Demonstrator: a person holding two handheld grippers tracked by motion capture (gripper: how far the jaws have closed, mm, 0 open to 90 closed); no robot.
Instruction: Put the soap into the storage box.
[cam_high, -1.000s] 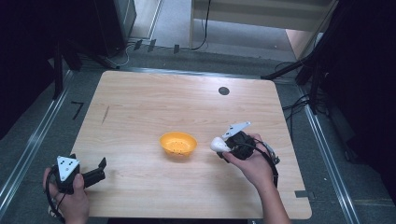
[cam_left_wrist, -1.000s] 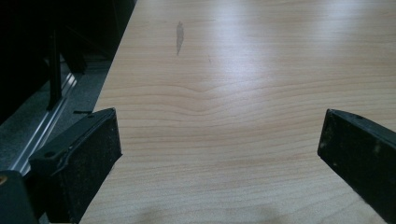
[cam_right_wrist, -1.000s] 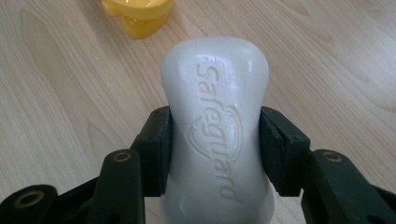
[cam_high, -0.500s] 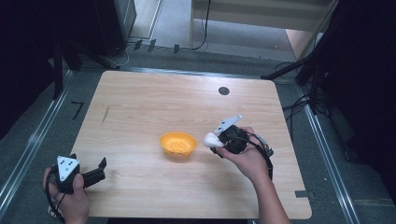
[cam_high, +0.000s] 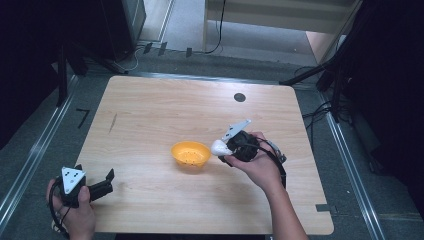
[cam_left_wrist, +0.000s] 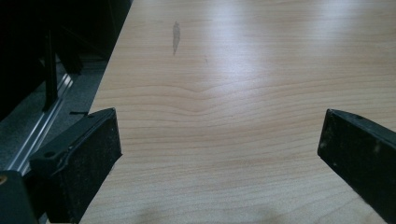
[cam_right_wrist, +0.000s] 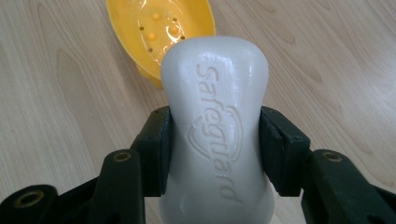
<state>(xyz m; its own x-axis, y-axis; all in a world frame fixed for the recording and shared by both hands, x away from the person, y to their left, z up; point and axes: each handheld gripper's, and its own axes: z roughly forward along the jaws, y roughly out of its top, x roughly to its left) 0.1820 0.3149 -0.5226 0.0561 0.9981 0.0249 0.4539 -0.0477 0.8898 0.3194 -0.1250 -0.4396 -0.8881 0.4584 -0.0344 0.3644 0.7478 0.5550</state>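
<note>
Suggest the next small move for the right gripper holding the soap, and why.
Probably carry it a little further toward the yellow soap dish before lowering. The right gripper is shut on the white soap bar, which sits just beside the dish's rim, not yet over its bowl. The dish is empty.

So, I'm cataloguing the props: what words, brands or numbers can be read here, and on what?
"Safeguard": pressed into the face of the white waisted bar of soap clamped in the right gripper.
The round yellow plastic soap dish and pale wooden table bear no readable text.
</note>
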